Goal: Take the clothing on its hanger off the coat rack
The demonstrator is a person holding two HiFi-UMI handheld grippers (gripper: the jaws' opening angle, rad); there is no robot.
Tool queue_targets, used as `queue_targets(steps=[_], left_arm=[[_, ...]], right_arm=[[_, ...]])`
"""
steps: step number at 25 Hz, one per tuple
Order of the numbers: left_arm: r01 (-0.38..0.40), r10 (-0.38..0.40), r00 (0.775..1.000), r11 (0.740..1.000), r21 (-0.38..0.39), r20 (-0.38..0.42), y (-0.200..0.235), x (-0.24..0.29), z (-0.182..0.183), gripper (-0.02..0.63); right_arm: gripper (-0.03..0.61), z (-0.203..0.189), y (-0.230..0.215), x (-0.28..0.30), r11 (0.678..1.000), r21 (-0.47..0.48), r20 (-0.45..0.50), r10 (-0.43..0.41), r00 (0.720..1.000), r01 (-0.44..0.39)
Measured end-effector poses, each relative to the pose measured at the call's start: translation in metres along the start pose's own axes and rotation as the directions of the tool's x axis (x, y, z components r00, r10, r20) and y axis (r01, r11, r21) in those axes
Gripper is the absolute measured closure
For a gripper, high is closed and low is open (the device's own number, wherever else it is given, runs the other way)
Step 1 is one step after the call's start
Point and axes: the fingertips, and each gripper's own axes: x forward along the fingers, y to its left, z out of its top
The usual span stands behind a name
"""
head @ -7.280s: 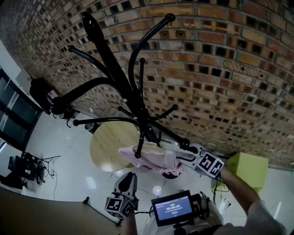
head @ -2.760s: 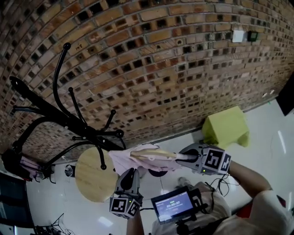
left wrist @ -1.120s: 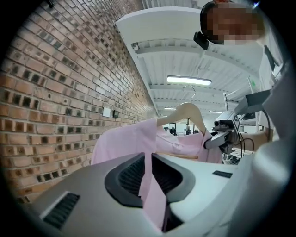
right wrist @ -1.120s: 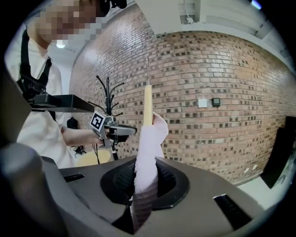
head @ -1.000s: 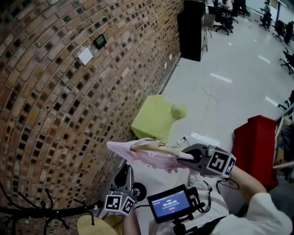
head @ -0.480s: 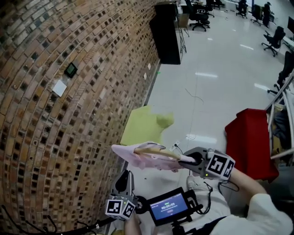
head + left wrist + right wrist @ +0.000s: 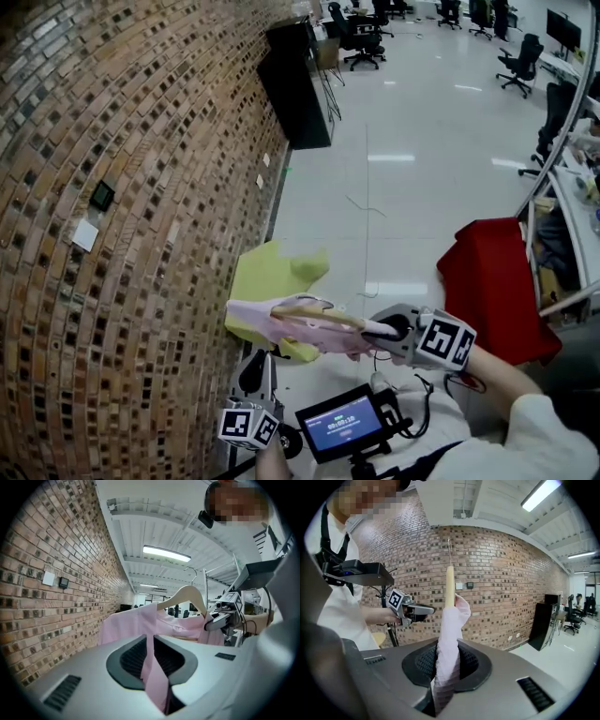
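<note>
A brick wall point(image 7: 112, 234) borders a glossy white floor point(image 7: 394, 187); a yellow-green block point(image 7: 267, 281) stands at its foot, a black cabinet point(image 7: 295, 89) and office chairs point(image 7: 361, 37) beyond

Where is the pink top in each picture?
Head view: pink garment low centre, stretched sideways.
Left gripper view: pink garment at centre, pinched in the jaws.
Right gripper view: pink garment at centre, pinched in the jaws.
Shared landmark: brick wall, in all three.

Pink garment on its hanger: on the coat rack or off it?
Off. The pink garment on its wooden hanger is held over the floor between the right gripper and left gripper, both shut on its fabric.
</note>
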Motion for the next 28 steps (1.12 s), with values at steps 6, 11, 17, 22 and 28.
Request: queue_targets(steps=[6, 11, 17, 22, 28], left_arm=[[0.074, -0.074, 0.997, 0.997, 0.014, -0.012, -0.039, 0.041, -0.001, 0.565], [0.137, -0.136, 0.99, 0.99, 0.034, -0.029, -0.072, 0.076, 0.002, 0.565], [0.255, -0.253, 0.966, 0.966, 0.046, -0.043, -0.076, 0.112, 0.008, 0.565], [0.339, -0.335, 0.94, 0.939, 0.06, -0.058, -0.09, 0.143, 0.026, 0.565], [0.402, -0.398, 0.915, 0.911, 0.091, -0.063, -0.098, 0.177, 0.048, 0.565]], right_arm=[[0.558, -0.023, -0.026, -0.041, 0.997, 0.031, -0.01, -0.075, 0.997, 0.076], [0.558, -0.042, -0.05, -0.079, 0.987, 0.071, -0.026, -0.141, 0.99, 0.143], [0.558, -0.048, -0.068, -0.085, 0.957, 0.127, -0.006, -0.262, 0.965, 0.261], [0.558, -0.046, -0.086, -0.109, 0.924, 0.165, -0.022, -0.345, 0.938, 0.344], [0.558, -0.037, -0.102, -0.14, 0.884, 0.183, -0.03, -0.432, 0.901, 0.43]])
